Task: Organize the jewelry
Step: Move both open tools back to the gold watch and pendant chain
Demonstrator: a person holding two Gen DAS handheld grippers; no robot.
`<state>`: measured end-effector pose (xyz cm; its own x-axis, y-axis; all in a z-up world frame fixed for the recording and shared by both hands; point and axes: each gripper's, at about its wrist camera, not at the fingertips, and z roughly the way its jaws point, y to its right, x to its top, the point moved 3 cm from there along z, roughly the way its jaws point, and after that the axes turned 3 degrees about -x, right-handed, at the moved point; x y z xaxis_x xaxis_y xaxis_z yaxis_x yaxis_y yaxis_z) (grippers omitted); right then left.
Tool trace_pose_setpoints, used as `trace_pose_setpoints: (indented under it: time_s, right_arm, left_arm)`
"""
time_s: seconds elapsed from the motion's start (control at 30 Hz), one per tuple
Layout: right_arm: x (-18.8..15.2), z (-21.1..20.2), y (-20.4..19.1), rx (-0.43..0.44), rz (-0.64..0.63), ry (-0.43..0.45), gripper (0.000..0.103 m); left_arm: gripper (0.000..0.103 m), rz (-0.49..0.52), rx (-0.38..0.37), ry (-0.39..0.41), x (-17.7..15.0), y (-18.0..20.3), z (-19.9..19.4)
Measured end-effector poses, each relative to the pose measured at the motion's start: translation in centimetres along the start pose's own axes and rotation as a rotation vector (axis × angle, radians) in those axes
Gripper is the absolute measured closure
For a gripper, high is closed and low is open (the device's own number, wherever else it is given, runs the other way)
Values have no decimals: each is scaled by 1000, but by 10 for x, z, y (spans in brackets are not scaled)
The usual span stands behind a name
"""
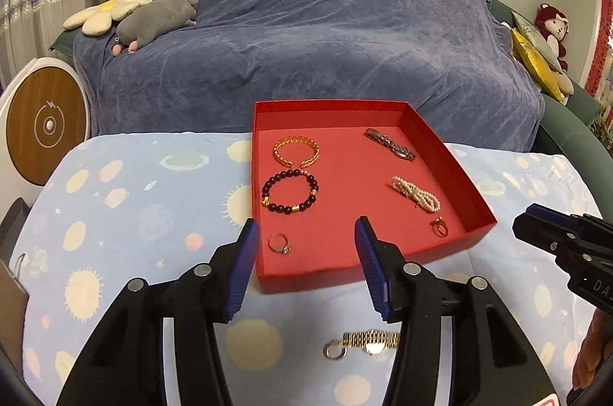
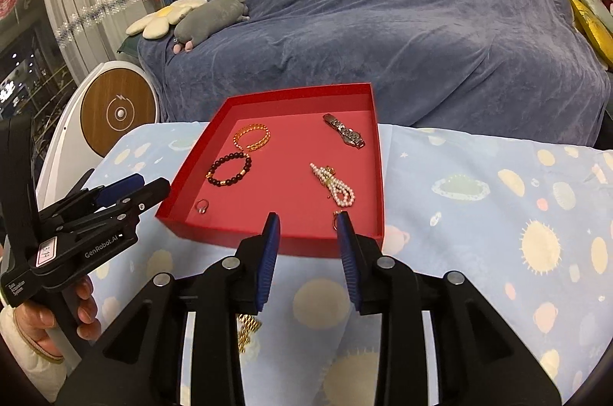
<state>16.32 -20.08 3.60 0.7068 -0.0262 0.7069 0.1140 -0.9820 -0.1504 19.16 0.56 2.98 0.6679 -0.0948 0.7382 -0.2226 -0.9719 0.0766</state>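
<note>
A red tray (image 1: 475,203) (image 2: 184,176) on the table holds a gold bangle (image 1: 295,151) (image 2: 253,136), a dark bead bracelet (image 1: 290,190) (image 2: 229,170), a silver watch (image 1: 390,143) (image 2: 343,131), a pearl strand (image 1: 415,193) (image 2: 333,185), a silver ring (image 1: 279,244) (image 2: 202,206) and a gold ring (image 1: 440,226) (image 2: 336,217). A gold watch (image 1: 364,342) (image 2: 247,329) lies on the cloth in front of the tray. My left gripper (image 1: 306,237) is open and empty above the tray's near edge. My right gripper (image 2: 308,222) is open and empty at the tray's near right corner.
The table has a blue planet-print cloth (image 1: 134,199) (image 2: 498,214). A sofa under a blue throw (image 1: 306,34) stands behind, with plush toys (image 1: 153,19). A round white and wood device (image 1: 42,126) stands at the left.
</note>
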Motion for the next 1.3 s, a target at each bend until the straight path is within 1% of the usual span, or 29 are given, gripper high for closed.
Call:
trace_pose_setpoints:
  time_s: [0.13,0.23,0.4,0.53,0.63,0.77,1.07,1.3]
  right_arm:
    - [-33,-22,-6,3,16,-9,73]
    - [-57,-28,-12,4,23,-39,72]
    - [-78,-27,-26,7,8,-69,73]
    - [-86,-16,-38,17,-28,-98,73]
    - [-93,-7,-43,30,-32,-123,73]
    - [-100,3,-48,44,-36,-150,73]
    - [-104,21,-62,62,-64,-181,73]
    - [-100,42,-67,48,-81,-185,73]
  left_arm:
    - [52,43,50,-4,-27,5,-24]
    - [52,29,52,-36,-47,3,-31]
    - [52,2,60,-79,-69,-1,-30]
    - [52,14,62,-90,-76,0,-25]
    - [52,31,72,-96,-80,0,-22]
    - [52,14,67,-117,-83,-4,-17]
    - [52,11,62,-132,-86,-9,-15]
    - [52,-1,60,-139,-87,-16,-13]
